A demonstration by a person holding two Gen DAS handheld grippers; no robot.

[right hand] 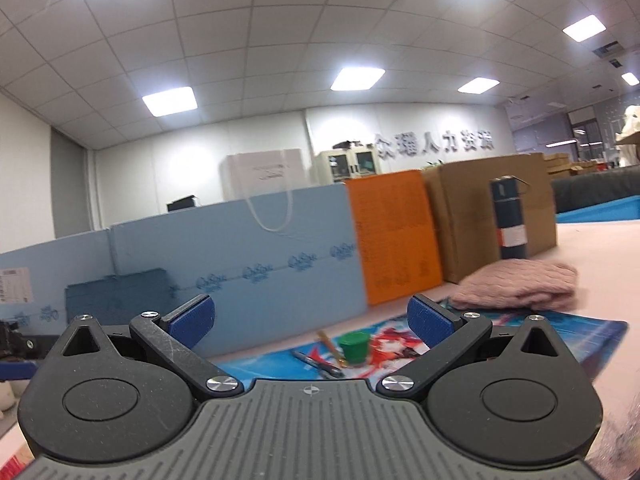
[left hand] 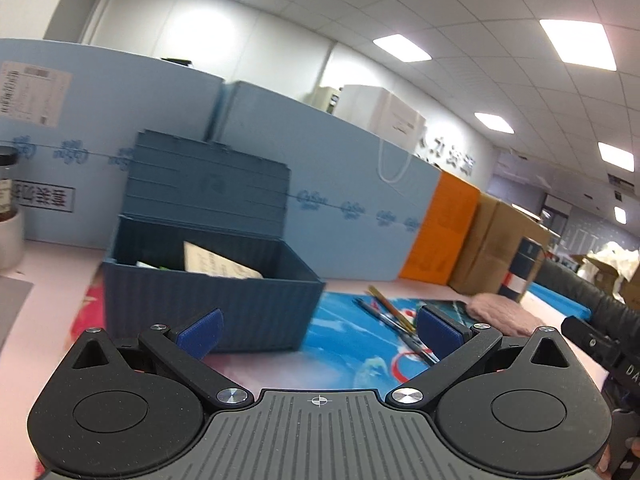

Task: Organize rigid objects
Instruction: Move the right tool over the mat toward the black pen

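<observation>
Your left claw (left hand: 320, 334) is spread wide and empty, the open blue box (left hand: 212, 280) at centre left, pens (left hand: 394, 320) right of it. Your right claw (right hand: 312, 326) gapes empty too, a green cup (right hand: 354, 346) low between its fingers.

Raised characters on the far wall (right hand: 434, 142) read partly "人力" — the rest too blurred; "DA" shows on the right gripper's body (left hand: 630, 372).

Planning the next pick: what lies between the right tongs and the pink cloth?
In the right wrist view, a green cup, a brush and a pen lie on the printed mat, between the open right tongs and the pink cloth.
</observation>
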